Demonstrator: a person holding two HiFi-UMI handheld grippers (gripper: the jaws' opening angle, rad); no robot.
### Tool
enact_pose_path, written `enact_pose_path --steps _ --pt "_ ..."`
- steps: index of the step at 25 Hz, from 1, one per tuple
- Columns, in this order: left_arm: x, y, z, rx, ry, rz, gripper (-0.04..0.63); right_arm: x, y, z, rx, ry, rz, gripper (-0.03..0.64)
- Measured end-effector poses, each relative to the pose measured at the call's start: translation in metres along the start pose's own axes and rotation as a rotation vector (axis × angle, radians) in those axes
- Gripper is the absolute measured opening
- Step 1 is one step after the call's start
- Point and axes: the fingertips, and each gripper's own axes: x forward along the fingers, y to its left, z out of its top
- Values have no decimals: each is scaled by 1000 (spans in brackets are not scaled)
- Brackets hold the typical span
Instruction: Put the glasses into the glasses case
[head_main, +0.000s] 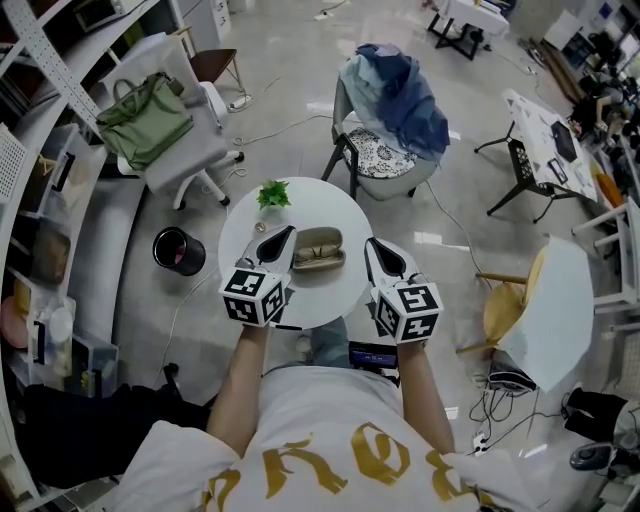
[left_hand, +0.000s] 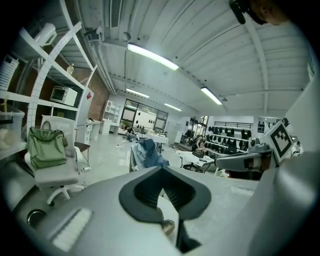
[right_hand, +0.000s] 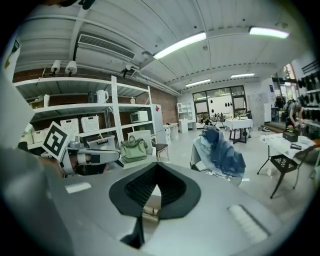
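An olive glasses case (head_main: 318, 247) lies open on the round white table (head_main: 330, 205), between my two grippers. Something pale lies in its tray; whether that is the glasses is too small to tell. My left gripper (head_main: 281, 234) points at the case's left end, jaws shut and empty. My right gripper (head_main: 373, 245) points at its right end, also shut and empty. In the left gripper view the gripper (left_hand: 161, 169) is raised and looks out over the room, and a bit of the case (left_hand: 169, 226) shows through the gap. The right gripper view shows that gripper (right_hand: 156, 165) shut too.
A small green plant (head_main: 272, 194) stands at the table's far left edge. Beyond the table stand a chair with blue clothes (head_main: 395, 110) and a white chair holding a green bag (head_main: 145, 120). A black bin (head_main: 178, 250) sits on the floor left, a yellow chair (head_main: 508, 305) right.
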Motion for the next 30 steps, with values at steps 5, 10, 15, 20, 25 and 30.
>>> enact_pose_path --steps 5,10,15,20,25,30 --pt "-2 0 0 -3 -6 -11 0 3 4 -5 -8 15 5 25" --pt "-1 -1 -2 0 -4 -24 0 6 5 -6 -5 20 6 24" --pt "1 0 -6 -5 3 -24 0 5 3 -7 15 17 14 25" --pt "3 -2 -8 -7 5 -37 0 5 2 -8 18 17 12 25" --pt "4 -4 -10 -1 10 -50 0 5 4 -12 12 24 17 25" --pt "9 -5 -10 20 14 -61 0 7 3 -15 13 28 16 25"
